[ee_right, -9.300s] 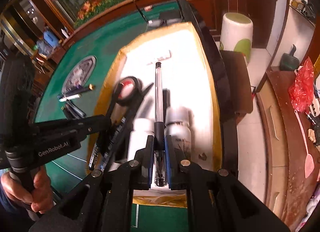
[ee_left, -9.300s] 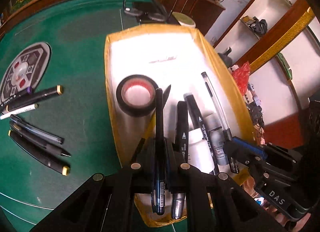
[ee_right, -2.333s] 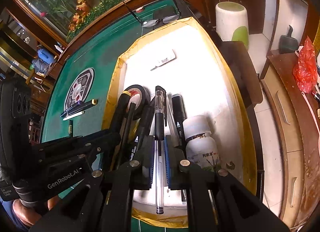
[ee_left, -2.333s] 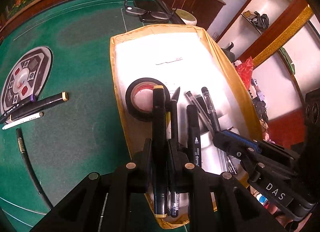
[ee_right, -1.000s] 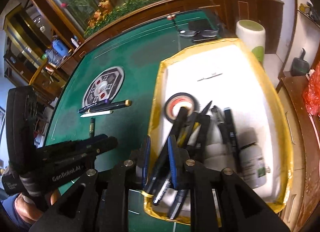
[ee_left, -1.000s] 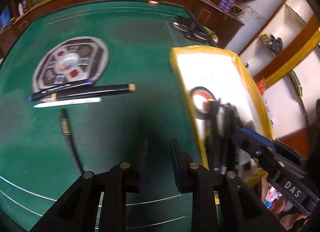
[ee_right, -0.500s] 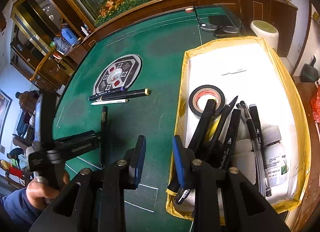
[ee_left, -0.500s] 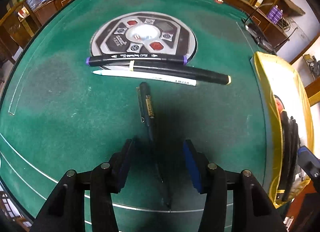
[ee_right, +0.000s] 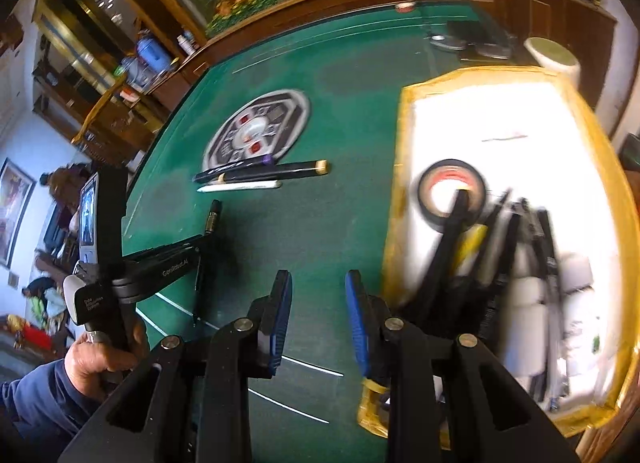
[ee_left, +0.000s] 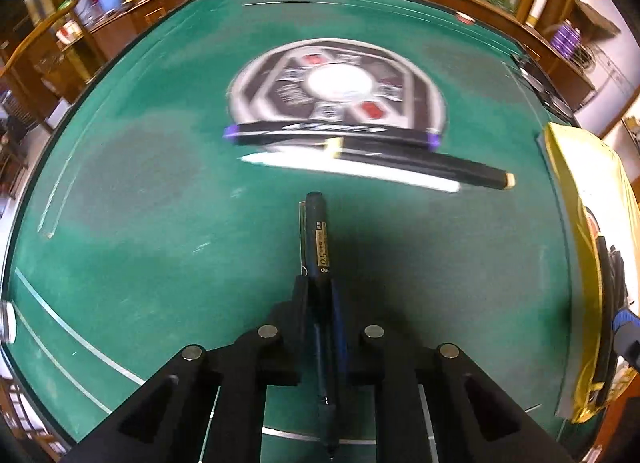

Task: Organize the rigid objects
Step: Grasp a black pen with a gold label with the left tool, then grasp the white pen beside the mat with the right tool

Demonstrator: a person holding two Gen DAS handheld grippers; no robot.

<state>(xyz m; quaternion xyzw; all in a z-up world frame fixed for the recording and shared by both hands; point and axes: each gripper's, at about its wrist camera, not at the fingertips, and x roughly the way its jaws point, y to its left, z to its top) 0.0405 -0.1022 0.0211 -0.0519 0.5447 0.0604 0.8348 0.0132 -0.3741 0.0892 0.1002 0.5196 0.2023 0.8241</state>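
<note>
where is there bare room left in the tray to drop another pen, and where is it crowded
The far half of the yellow-rimmed tray, beyond the tape roll, is bare white floor apart from one small flat item. The near half is crowded with pens and white bottles. Outside it, the green felt between tray and loose markers is open.

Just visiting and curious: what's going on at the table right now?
Left claw just closed on a dark pen lying on the green table. Right claw open, empty, beside the yellow-edged tray. Nothing in the way.

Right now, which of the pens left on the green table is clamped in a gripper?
The dark pen with the yellow label, in the left gripper; the other three lie untouched beside the round emblem.
</note>
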